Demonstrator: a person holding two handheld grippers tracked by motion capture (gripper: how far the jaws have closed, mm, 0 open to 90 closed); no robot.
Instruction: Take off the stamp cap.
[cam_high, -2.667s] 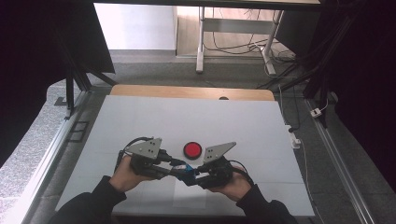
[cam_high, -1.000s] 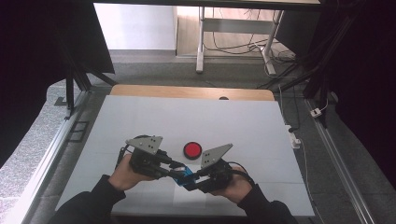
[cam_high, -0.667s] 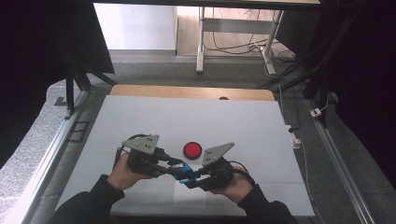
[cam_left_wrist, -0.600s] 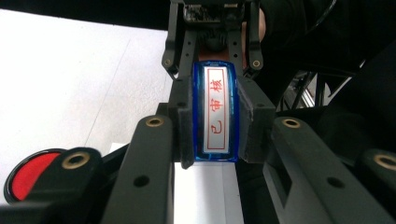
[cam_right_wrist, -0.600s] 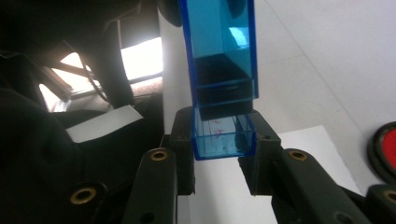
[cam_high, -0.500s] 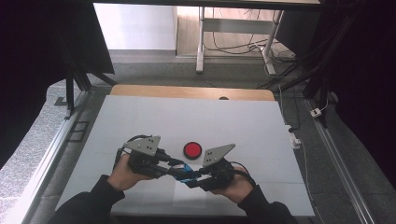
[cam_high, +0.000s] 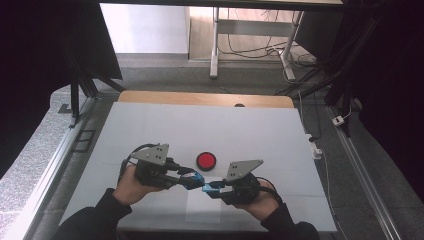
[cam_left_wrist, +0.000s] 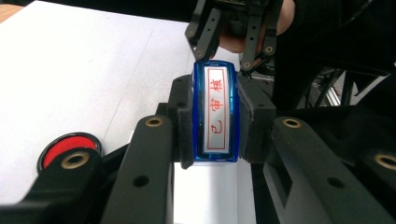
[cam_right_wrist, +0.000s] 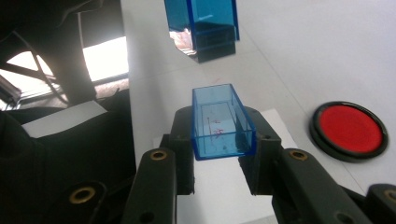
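Note:
My left gripper (cam_left_wrist: 215, 122) is shut on a blue stamp (cam_left_wrist: 217, 112), whose white face with red characters points at the camera. My right gripper (cam_right_wrist: 223, 136) is shut on the stamp's clear blue cap (cam_right_wrist: 222, 122), open end up. The stamp (cam_right_wrist: 203, 25) hangs just beyond the cap in the right gripper view. From the high view, the left gripper (cam_high: 191, 180) and right gripper (cam_high: 207, 188) meet tip to tip near the table's front, with stamp and cap close together but apart. A round red ink pad (cam_high: 205, 160) lies just behind them.
A white sheet of paper (cam_high: 205, 212) lies under the grippers on the white table (cam_high: 200, 125), which ends in a wooden strip (cam_high: 200, 99) at the far side. Metal rails run along both sides. The ink pad (cam_right_wrist: 349, 128) sits right of the cap.
The right gripper has shifted slightly right and toward the person with the cap. The left gripper and stamp stay put.

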